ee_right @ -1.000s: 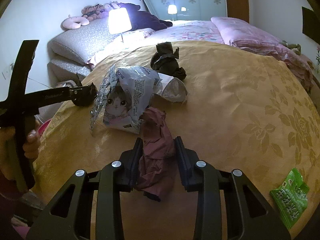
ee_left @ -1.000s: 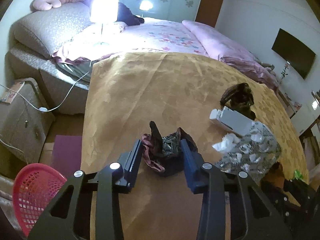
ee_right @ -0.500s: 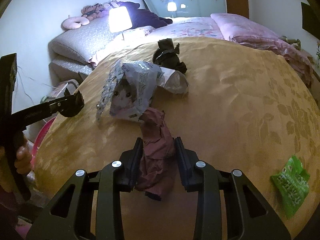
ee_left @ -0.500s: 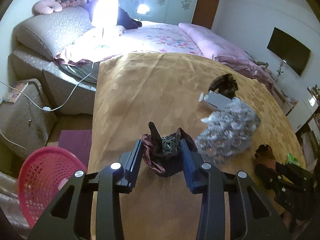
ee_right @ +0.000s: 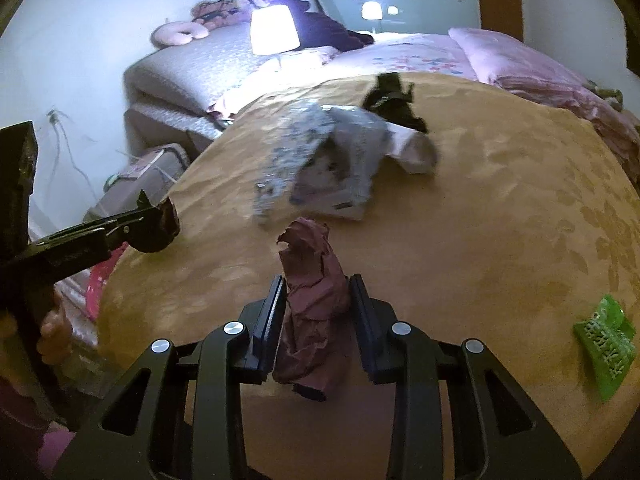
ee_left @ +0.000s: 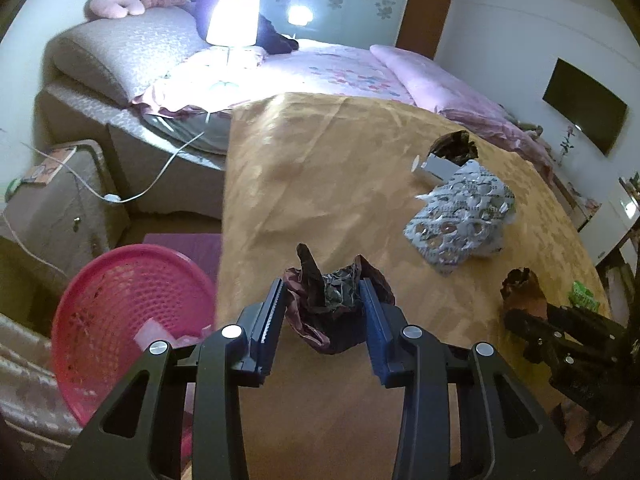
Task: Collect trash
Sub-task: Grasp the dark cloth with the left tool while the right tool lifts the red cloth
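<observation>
We carry a dark wrapper (ee_left: 328,304) clamped in our left gripper (ee_left: 325,312); the pink basket (ee_left: 120,320) sits just down-left of it. Our right gripper (ee_right: 316,312) holds a maroon wrapper (ee_right: 312,300), farther off

Our left gripper (ee_left: 324,308) angled downward, jaws clamped on a crumpled wrapper (ee_left: 334,300), our right gripper (ee_right: 316,300) likewise tilted, pinching a maroon paper wad (ee_right: 312,300), hand (ee_right: 54,330) on handle

Motion-blurred patterned bag (ee_right: 320,160); pink basket (ee_left: 132,320) partly hidden behind left hand-held gripper (ee_left: 324,312).
</observation>
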Available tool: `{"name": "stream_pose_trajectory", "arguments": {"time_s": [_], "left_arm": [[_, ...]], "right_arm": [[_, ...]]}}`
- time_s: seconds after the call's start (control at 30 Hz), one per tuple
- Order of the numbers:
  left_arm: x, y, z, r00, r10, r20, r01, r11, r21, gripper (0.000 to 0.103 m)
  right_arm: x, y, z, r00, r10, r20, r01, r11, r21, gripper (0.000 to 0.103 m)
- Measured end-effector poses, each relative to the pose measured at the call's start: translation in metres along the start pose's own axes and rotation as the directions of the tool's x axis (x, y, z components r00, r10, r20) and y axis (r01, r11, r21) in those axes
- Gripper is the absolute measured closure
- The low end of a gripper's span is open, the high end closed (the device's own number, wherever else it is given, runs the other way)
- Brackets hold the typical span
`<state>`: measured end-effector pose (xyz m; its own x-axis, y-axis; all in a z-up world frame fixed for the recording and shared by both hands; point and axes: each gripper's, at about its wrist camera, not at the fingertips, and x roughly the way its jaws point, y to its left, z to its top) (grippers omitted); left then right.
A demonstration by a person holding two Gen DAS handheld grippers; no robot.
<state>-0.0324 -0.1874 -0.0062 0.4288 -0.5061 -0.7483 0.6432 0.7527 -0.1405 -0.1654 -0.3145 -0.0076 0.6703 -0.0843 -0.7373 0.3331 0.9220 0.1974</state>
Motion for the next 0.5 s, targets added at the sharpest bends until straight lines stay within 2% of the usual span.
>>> {"name": "stream_pose_trajectory", "arguments": {"time_s": [0.5], "left_arm": [[-0.035,0.049,-0.014,0.995,0.102,0.020,-0.100,0.992,-0.070,0.067]], "right_arm": [[0.013,0.059,0.012,0.998,0.057,-0.032,-0.061,0.992,-0.112,0.071]]}}
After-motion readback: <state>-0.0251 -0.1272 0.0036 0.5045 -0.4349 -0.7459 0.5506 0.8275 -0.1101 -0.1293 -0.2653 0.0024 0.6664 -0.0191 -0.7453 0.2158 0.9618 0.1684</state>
